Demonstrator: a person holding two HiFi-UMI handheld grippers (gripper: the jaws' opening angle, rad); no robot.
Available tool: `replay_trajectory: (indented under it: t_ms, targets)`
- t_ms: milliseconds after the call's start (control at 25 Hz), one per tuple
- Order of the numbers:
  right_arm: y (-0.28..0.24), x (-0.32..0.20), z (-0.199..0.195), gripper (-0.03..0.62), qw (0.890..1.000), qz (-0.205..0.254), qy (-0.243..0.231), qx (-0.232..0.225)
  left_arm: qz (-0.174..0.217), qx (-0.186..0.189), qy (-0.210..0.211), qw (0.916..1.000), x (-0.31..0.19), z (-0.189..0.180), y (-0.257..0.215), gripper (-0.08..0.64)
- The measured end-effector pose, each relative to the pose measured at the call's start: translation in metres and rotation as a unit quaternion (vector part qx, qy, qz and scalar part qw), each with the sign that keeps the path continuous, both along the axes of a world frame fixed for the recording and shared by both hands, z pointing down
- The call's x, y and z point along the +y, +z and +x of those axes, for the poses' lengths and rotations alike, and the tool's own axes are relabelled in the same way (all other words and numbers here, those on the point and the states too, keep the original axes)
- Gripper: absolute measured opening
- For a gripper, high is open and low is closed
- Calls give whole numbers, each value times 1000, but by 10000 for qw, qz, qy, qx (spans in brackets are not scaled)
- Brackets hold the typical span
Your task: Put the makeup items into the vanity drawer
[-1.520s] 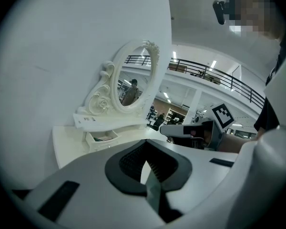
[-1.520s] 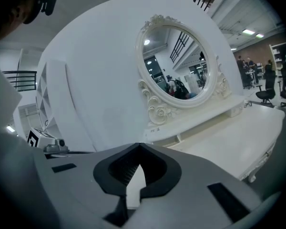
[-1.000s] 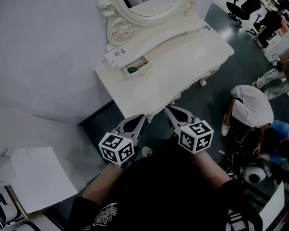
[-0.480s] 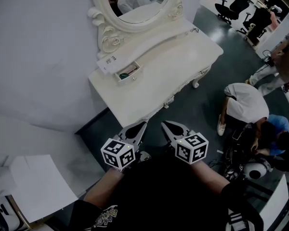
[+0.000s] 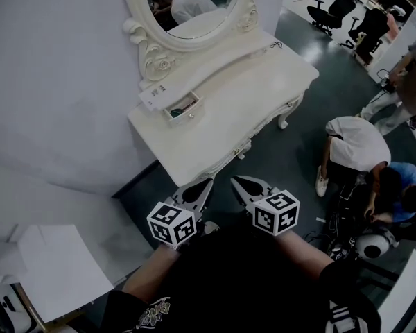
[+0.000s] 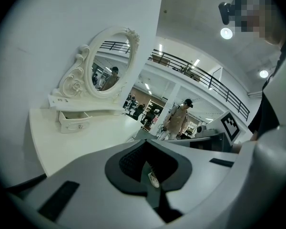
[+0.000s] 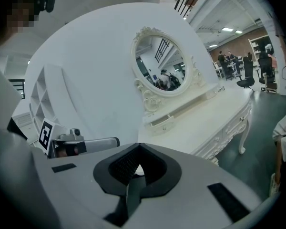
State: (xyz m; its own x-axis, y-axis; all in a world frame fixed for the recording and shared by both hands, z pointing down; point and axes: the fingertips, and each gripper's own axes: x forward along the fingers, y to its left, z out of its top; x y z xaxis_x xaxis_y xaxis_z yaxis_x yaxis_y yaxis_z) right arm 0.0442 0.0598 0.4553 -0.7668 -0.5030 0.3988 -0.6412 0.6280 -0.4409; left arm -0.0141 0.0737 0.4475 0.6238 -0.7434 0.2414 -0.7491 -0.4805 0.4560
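The white vanity table [image 5: 249, 92] stands against the wall under an oval mirror [image 5: 187, 5]. Its small top drawer [image 5: 181, 108] is pulled open, and something dark lies inside it. I cannot tell what that is. The drawer [image 6: 73, 120] also shows at the left in the left gripper view. In the right gripper view the drawer [image 7: 163, 123] sits below the mirror. My left gripper [image 5: 209, 182] and right gripper [image 5: 235, 180] hover side by side just off the vanity's front edge, over the floor. Both are shut and empty.
A person in a white shirt [image 5: 357, 148] crouches on the dark floor right of the vanity, beside another person [image 5: 399, 186]. Office chairs [image 5: 340, 9] stand at the far right. A white board [image 5: 52, 269] lies at the lower left. A white wall [image 5: 48, 82] borders the vanity on the left.
The view has shifted, and both grippers sit a little lower and farther back from the vanity's front edge. They stay shut and empty.
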Motion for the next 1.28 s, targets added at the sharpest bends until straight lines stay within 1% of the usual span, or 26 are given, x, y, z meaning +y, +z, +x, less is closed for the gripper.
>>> replay_trajectory:
  t_ms: [280, 560, 1280]
  targets:
    - [-1, 3, -5, 29, 9999, 0, -148, 9, -74, 80, -70, 9999, 2, -2, 0, 2]
    - [2, 4, -10, 29, 9997, -19, -231, 7, -84, 59, -54, 9999, 3, -3, 2, 2]
    - [8, 2, -32, 29, 9987, -59, -508, 82, -225, 151, -202, 9994, -2, -18, 10, 2]
